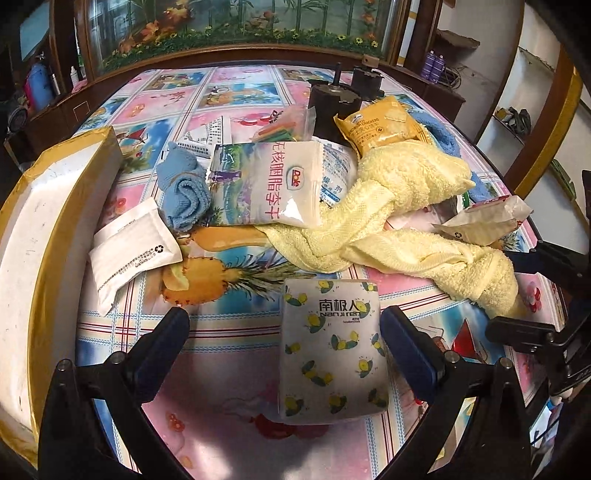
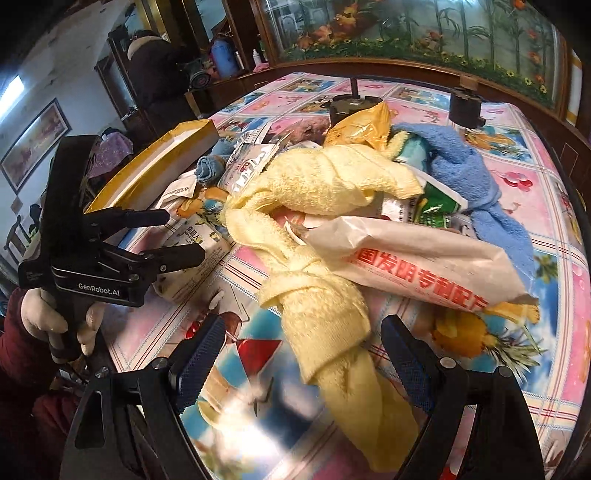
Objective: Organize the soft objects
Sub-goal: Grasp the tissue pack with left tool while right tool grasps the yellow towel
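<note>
Where fruit-print tablecloth [image 1: 229, 343] ends, dark wood cabinet [image 1: 236, 59] w/ painted glass.

A dark wooden frame [image 1: 236, 55] with a painted flower panel [image 1: 236, 22] fills the top; a framed picture [image 2: 33, 144] hangs upper left.

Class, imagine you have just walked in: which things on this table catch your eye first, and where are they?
First, the twisted yellow towel sprawling across the middle, its end between the open right gripper's fingers. Next, the lemon-print tissue pack between the open left gripper's fingers, and the gold-edged white box at the table's left.
</note>
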### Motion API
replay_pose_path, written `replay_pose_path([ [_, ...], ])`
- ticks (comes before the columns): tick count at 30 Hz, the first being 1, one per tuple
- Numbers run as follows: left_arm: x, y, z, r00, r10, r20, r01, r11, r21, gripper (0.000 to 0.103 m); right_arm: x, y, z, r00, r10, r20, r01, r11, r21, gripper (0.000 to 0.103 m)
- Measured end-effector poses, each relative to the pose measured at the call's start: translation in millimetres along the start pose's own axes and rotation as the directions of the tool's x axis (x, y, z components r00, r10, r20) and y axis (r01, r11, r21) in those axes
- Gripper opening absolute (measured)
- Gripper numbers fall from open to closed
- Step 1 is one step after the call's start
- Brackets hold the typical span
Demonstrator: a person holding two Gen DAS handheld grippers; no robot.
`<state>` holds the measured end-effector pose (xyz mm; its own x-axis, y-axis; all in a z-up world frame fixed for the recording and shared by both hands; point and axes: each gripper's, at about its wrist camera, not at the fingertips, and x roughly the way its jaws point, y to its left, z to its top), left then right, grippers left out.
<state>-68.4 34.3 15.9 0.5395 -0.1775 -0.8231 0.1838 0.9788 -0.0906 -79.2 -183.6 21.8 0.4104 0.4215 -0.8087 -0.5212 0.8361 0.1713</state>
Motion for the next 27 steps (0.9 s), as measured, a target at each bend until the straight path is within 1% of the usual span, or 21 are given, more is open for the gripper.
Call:
replay_pose_path([
  [4, 3, 4, 0, 1.000, -0.023, -0.013, 0.022, 0.999, -0.025, 0.103, 16, 6, 9, 1.000, -0.011, -0.021, 0.011, 1.000, -0.016, 0.087],
  [8, 5, 2, -1, 0.999, -0.029, -0.025, 0.029, 0.999, -0.017, 0.103, 24, 11, 15, 0.999, -0.025, -0.036, 0.024, 0.999, -0.026, 0.086],
  [14, 10, -18, -6, 0.997, 0.048, -0.064, -0.041, 0.994, 0.101, 0.103, 36, 15, 22, 0.998, -0.042, -0.051, 0.041, 0.999, -0.025, 0.086],
  [19, 10, -19, -8, 0.996, 0.057, -0.066, -0.051, 0.994, 0.102, 0.103, 39, 16, 26, 0.998, -0.049, -0.049, 0.049, 0.999, -0.011, 0.084],
  [22, 10, -17, -6, 0.996, 0.064, -0.066, -0.058, 0.994, 0.090, 0.103, 39, 19, 28, 0.997, -0.056, -0.052, 0.056, 0.998, -0.007, 0.078],
  [24, 10, -17, -6, 0.996, 0.066, -0.065, -0.060, 0.994, 0.088, 0.103, 38, 20, 27, 0.997, -0.060, -0.056, 0.060, 0.998, -0.003, 0.076],
  [25, 11, -15, -5, 0.996, 0.066, -0.065, -0.060, 0.994, 0.088, 0.103, 38, 20, 27, 0.996, -0.062, -0.058, 0.062, 0.998, -0.004, 0.072],
  [26, 12, -15, -5, 0.996, 0.066, -0.065, -0.060, 0.994, 0.088, 0.103, 38, 21, 26, 0.996, -0.064, -0.061, 0.064, 0.998, -0.003, 0.065],
  [27, 11, -15, -5, 0.996, 0.069, -0.064, -0.063, 0.994, 0.087, 0.103, 37, 23, 25, 0.995, -0.072, -0.064, 0.071, 0.997, -0.007, 0.062],
])
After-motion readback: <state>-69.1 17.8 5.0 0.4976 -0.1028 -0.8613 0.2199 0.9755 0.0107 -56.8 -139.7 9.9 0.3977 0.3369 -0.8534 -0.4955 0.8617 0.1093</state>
